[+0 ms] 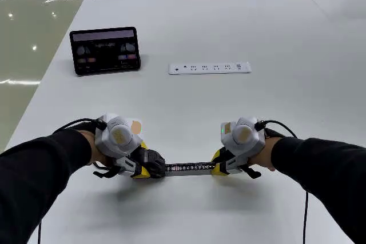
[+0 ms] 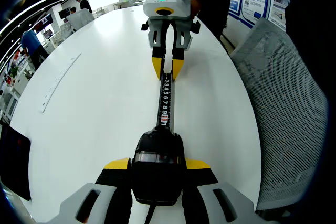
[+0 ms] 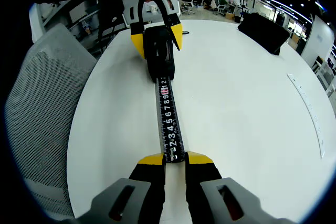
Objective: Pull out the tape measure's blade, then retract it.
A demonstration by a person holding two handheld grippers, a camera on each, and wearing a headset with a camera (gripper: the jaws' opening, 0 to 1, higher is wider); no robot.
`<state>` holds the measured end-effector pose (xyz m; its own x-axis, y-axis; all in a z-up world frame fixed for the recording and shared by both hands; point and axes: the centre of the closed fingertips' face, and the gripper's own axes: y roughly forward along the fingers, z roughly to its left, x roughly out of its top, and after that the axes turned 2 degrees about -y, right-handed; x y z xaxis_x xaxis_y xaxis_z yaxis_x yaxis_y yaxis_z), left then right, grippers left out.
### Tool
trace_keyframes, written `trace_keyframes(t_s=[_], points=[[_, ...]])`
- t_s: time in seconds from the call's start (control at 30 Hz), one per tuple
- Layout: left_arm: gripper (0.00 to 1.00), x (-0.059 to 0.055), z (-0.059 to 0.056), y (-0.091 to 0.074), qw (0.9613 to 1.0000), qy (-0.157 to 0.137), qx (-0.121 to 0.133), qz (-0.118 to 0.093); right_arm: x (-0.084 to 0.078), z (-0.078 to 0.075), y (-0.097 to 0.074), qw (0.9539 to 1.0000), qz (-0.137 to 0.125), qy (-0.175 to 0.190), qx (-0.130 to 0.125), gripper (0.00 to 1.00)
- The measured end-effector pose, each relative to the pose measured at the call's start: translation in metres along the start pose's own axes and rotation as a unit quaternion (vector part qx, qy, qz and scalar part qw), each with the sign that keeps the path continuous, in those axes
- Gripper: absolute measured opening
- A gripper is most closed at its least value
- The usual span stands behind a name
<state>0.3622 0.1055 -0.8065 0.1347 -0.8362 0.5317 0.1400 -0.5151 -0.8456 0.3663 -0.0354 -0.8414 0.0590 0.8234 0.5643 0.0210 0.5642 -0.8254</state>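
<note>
The black tape measure case (image 1: 151, 162) (image 2: 158, 167) (image 3: 159, 50) lies near the table's front edge, and my left gripper (image 1: 143, 170) (image 2: 157, 165) (image 3: 156, 36) is shut on it. A short length of the numbered blade (image 1: 189, 168) (image 2: 165, 100) (image 3: 169, 121) runs out of the case to the right. My right gripper (image 1: 217, 167) (image 3: 175, 158) (image 2: 167, 69) is shut on the blade's tip. The blade lies flat just above the white table (image 1: 229, 107).
A dark tablet (image 1: 105, 50) stands at the back left of the table, and a white power strip (image 1: 209, 68) lies behind the grippers. A grey mesh chair (image 2: 283, 108) (image 3: 42, 103) sits close behind the table's front edge. A cable (image 1: 305, 210) trails from the right gripper.
</note>
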Motion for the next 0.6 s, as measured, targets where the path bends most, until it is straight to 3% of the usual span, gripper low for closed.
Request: trace_keyframes(t_s=[0.6], points=[[0.32, 0.000, 0.000, 0.000, 1.0000, -0.003, 0.002, 0.001, -0.013, -0.003, -0.008, 1.0000, 0.003, 0.003, -0.003, 0.08]])
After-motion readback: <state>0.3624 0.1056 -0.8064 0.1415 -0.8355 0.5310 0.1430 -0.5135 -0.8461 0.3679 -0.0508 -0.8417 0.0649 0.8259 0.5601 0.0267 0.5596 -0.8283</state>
